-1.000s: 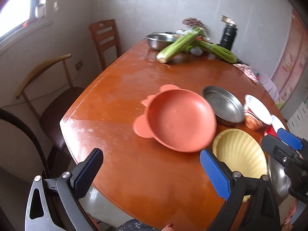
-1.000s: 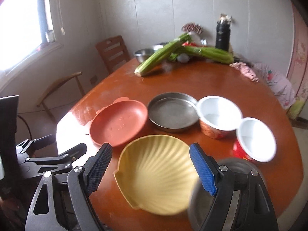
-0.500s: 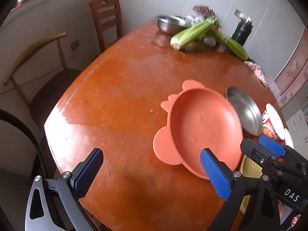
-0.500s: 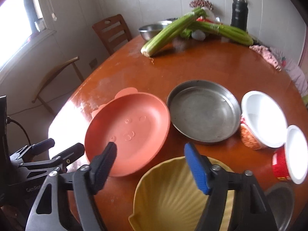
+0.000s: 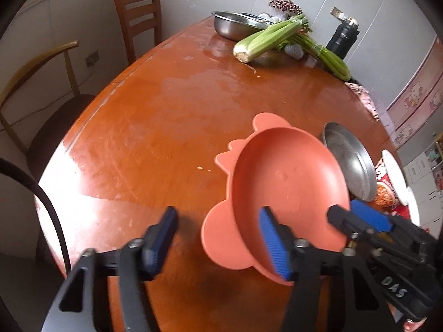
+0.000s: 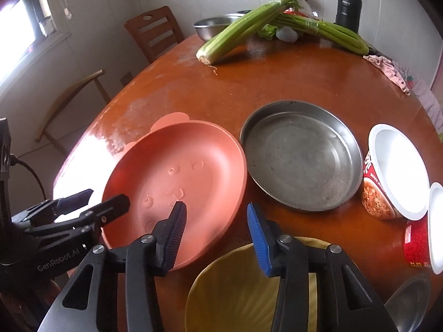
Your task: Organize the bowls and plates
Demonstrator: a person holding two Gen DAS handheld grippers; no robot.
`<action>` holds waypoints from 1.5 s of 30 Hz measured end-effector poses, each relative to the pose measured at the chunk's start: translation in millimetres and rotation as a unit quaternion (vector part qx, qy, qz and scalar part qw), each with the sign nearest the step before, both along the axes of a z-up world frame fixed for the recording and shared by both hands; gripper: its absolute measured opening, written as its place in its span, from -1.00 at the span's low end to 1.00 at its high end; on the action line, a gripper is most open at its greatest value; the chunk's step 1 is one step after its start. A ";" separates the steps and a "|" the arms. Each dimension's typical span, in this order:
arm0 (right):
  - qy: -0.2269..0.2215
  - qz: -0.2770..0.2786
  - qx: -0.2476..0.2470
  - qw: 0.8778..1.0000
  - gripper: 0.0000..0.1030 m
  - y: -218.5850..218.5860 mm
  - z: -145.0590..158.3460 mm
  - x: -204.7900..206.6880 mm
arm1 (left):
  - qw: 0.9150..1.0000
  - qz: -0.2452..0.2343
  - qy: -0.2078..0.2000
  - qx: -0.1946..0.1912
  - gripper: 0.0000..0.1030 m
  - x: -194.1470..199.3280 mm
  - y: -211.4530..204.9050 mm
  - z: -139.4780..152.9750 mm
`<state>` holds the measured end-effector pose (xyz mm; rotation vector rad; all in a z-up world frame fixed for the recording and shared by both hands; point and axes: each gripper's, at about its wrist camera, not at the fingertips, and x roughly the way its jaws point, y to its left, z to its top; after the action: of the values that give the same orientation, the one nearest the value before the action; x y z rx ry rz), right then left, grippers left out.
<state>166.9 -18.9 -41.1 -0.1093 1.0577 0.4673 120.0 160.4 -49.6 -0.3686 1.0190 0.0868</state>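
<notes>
Plates and bowls lie unstacked on the table (image 6: 290,83); sorting looks barely begun. Left gripper (image 5: 218,238): jaws closing, the coral plate (image 5: 288,191) has its near rim crossing between them, pads not yet pressing. Right gripper (image 6: 216,229): jaws closing, coral plate's edge under the left jaw, yellow shell dish (image 6: 235,290) below, nothing clamped. Steel pan (image 6: 300,156) and white bowls (image 6: 396,171) sit ahead-right, untouched.

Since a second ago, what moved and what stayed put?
Both tools came down closer to the pink plate. The left tool and the right tool are closing, each around the plate's near rim, not yet gripping. The plate, the metal pan, the yellow shell dish, the noodle cups and the celery stayed where they were on the table.
</notes>
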 end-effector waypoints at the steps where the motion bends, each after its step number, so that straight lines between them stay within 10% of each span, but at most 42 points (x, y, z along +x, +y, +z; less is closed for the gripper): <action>1: 0.002 -0.001 -0.001 1.000 -0.12 1.2 -0.9 0.8 | 1.000 0.000 -0.002 -0.005 -0.08 1.1 0.9 0.1; 5: 0.006 0.003 -0.004 1.000 -0.17 5.7 -6.4 3.6 | 1.000 -0.002 -0.003 -0.021 -0.43 5.2 3.9 -1.4; 45: 0.018 0.032 0.055 0.998 -0.14 53.0 -0.4 -5.2 | 0.998 0.050 -0.009 0.026 -0.33 38.8 63.1 2.9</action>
<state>161.7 34.1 -41.5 -0.0371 1.0634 0.5872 158.8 223.5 -46.7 -0.3722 0.9794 0.1999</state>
